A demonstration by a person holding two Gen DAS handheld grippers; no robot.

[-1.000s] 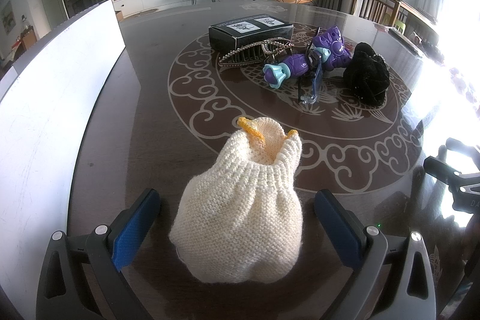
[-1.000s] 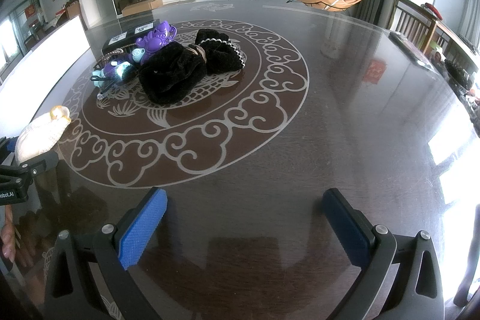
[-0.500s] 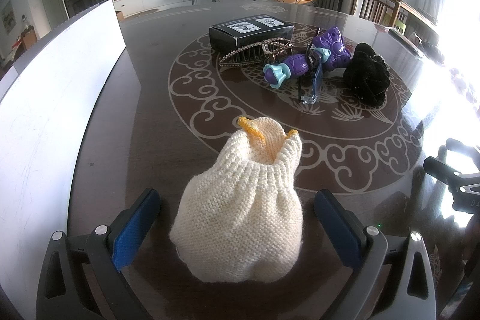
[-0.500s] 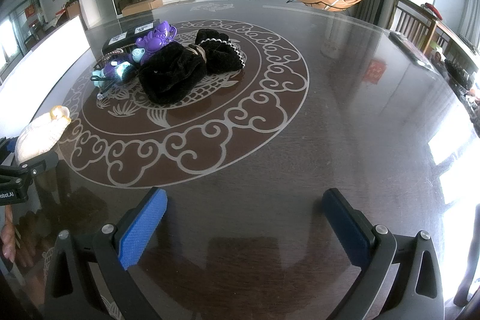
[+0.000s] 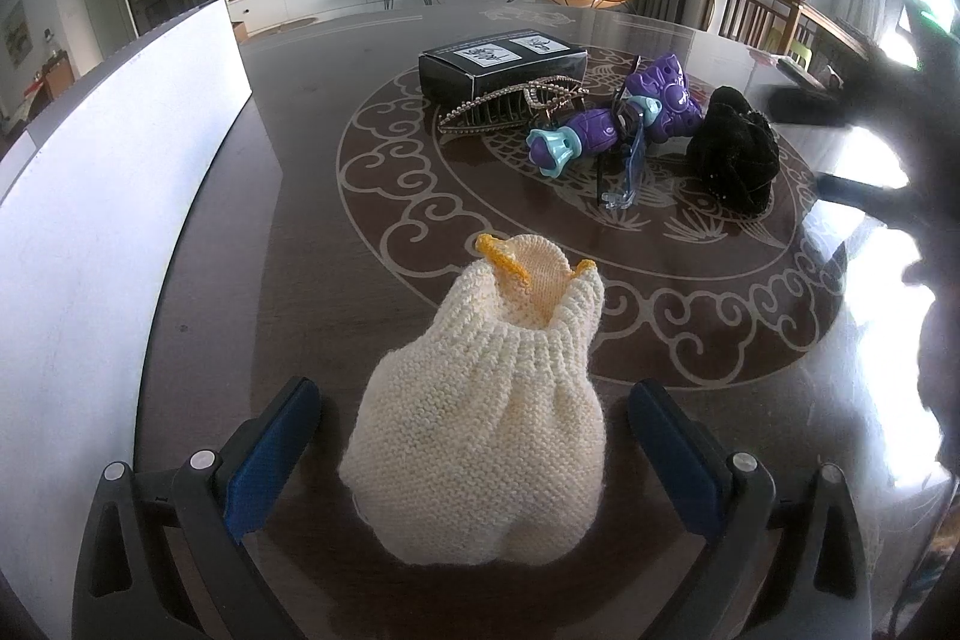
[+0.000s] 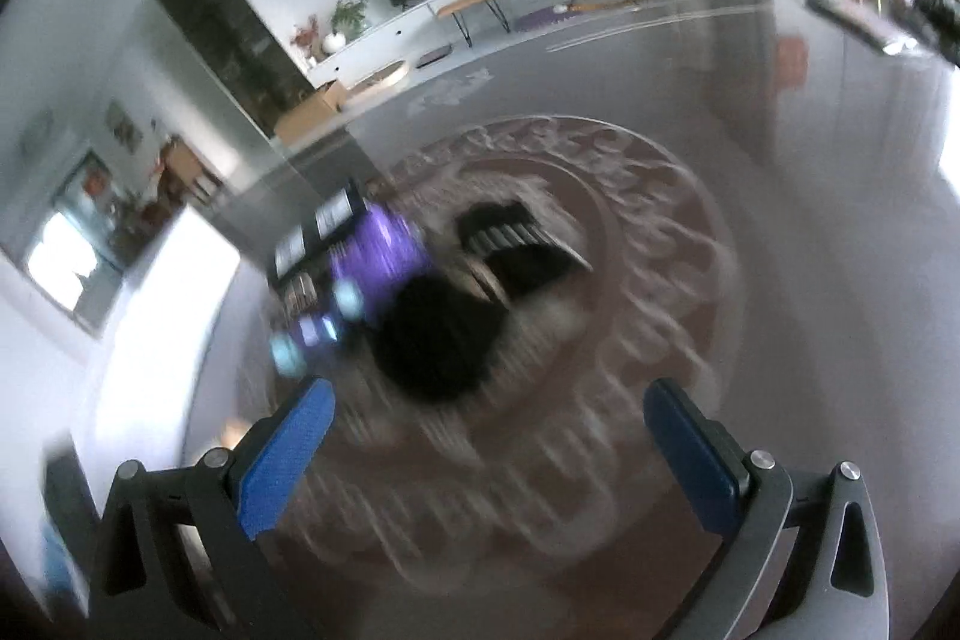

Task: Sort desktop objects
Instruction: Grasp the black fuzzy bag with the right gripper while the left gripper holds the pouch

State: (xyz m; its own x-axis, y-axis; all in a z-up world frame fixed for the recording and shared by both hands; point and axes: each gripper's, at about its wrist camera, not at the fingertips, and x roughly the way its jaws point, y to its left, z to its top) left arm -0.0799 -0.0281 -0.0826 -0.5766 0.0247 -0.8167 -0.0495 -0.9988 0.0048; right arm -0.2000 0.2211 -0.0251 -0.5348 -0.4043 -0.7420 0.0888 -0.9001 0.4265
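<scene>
Left gripper: I see it wide open, holding nothing; the knit hat sits between its fingers.
Right gripper: wide open, empty, picture blurry.
Toy pile: ahead of it.
Risk: I think the soft hat may slip out.

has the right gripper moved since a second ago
Yes. The right gripper has swung toward the black pouch, which now looms closer and lower in its blurred view.

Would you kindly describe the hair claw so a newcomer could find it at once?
On the dark table, look inside the pale scroll ring. In front of the black box lies the hair claw: the only bronze, toothed piece beside the purple toy.
</scene>
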